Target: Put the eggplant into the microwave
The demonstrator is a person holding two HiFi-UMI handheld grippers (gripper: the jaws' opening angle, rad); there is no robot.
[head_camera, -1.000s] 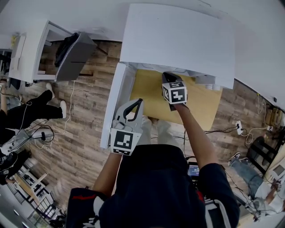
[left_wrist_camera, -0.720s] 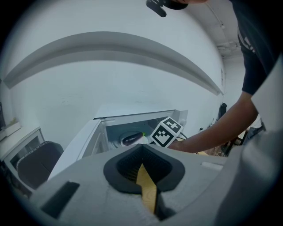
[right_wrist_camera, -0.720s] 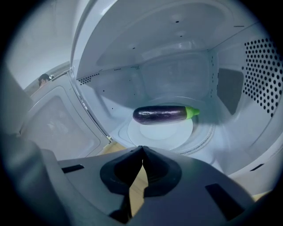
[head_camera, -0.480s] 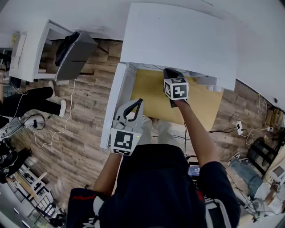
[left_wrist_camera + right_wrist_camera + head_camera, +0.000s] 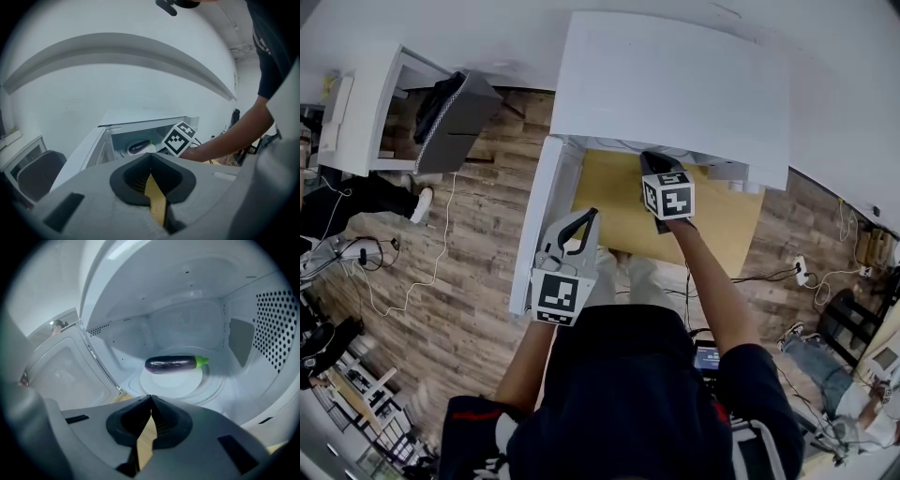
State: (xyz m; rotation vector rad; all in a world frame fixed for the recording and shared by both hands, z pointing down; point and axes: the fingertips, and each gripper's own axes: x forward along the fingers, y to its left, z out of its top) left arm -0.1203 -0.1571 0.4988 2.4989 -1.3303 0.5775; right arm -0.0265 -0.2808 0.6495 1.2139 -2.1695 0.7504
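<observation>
Eggplant [image 5: 171, 364], glossy dark purple with a bright green stalk cap, lies inside the white microwave oven [image 5: 187, 319]. It rests on the round white turntable plate [image 5: 171, 383], straight ahead of the right claw and clear of its tips.

Going by that, the placing itself looks done. The fruit is down on the plate and neither claw has hold of it. What seems left is to draw the right claw back out. Closing the door may follow, though the task sentence does not ask for it.

Furthest left, the white microwave door [image 5: 538, 225] stands swung open, just to the left of the left claw [image 5: 592, 217]. That claw hangs back over the front part of the pale yellow wooden worktop [image 5: 623, 214]. Its jaws meet at the tips with nothing between them. From its own view the eggplant shows further ahead, inside the cavity.

To its right, the right claw [image 5: 651, 161] sits at the mouth of the oven. Its jaws are closed tip to tip and empty.

The eggplant lies flat on its side, its long axis running across the opening, side to side in front of the right claw and about level. The rounded purple end points left, toward the door side. The green cap points right, toward the perforated side wall [image 5: 276, 319].
</observation>
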